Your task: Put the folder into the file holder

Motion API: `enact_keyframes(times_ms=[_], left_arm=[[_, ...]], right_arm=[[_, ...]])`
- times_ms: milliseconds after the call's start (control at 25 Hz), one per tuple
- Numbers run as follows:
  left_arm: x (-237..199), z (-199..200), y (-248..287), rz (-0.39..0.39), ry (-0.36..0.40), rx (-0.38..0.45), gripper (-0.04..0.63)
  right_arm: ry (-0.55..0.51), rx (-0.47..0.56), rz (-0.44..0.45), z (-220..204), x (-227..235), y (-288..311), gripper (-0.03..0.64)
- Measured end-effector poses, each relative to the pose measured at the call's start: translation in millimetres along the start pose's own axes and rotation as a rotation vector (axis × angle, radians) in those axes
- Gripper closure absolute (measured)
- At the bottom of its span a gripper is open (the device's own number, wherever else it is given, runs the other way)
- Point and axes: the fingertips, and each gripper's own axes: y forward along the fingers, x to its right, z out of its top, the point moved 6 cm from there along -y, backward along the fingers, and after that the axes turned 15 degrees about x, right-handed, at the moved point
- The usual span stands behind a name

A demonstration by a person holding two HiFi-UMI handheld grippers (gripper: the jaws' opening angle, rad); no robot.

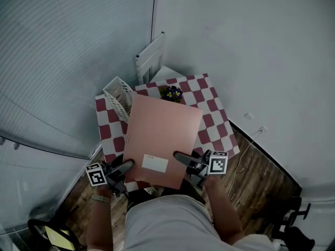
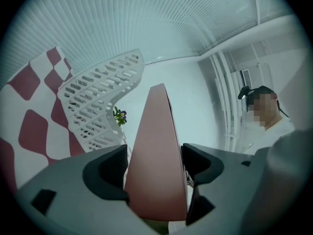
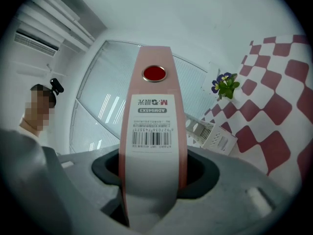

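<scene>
A pink folder (image 1: 162,137) with a white label is held flat above the checkered table, gripped at its near edge from both sides. My left gripper (image 1: 124,166) is shut on its left corner and my right gripper (image 1: 182,158) on its right corner. In the left gripper view the folder (image 2: 157,151) runs edge-on between the jaws of the left gripper (image 2: 155,174). In the right gripper view its spine (image 3: 154,126), with a barcode label and a red button, sits clamped in the right gripper (image 3: 151,169). The white slotted file holder (image 1: 119,95) (image 2: 100,99) (image 3: 211,132) stands at the table's far left, beyond the folder.
A small potted plant with purple flowers (image 1: 171,93) (image 3: 224,84) stands at the table's (image 1: 212,109) far edge, right of the holder. A white chair (image 1: 151,57) is behind the table against the wall. Wooden floor (image 1: 261,177) lies to the right.
</scene>
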Motion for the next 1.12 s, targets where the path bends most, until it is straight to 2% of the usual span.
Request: enact_keyframes(times_ms=[120, 240, 520, 680, 880, 1120], left_arm=[[1.7, 13.4, 1.4, 0.007, 0.028, 0.043, 0.261], [-0.2, 27.0, -4.6, 0.03, 0.032, 0.135, 0.261], [3.7, 33.4, -0.2, 0.189, 0.126, 0.223, 0.261], [12.1, 28.4, 11.0, 0.292, 0.214, 0.212, 0.261], [30.8, 16.2, 25.9, 0.371, 0.325, 0.2, 0.261], [43.6, 2.1, 37.4, 0.441, 0.409, 0.21, 0.261]], right_arm=[[-0.002, 0.022, 0.007, 5.6, -2.0, 3.6, 0.348], [-0.024, 0.025, 0.004, 15.3, -2.1, 3.7, 0.348], [-0.169, 0.004, -0.019, 53.3, 5.4, 12.0, 0.348], [-0.285, 0.009, 0.002, 73.1, 4.9, 20.9, 0.348], [-0.416, 0.02, 0.028, 90.5, 3.0, 28.8, 0.348], [-0.556, 0.028, 0.009, 105.8, 3.5, 39.0, 0.348]])
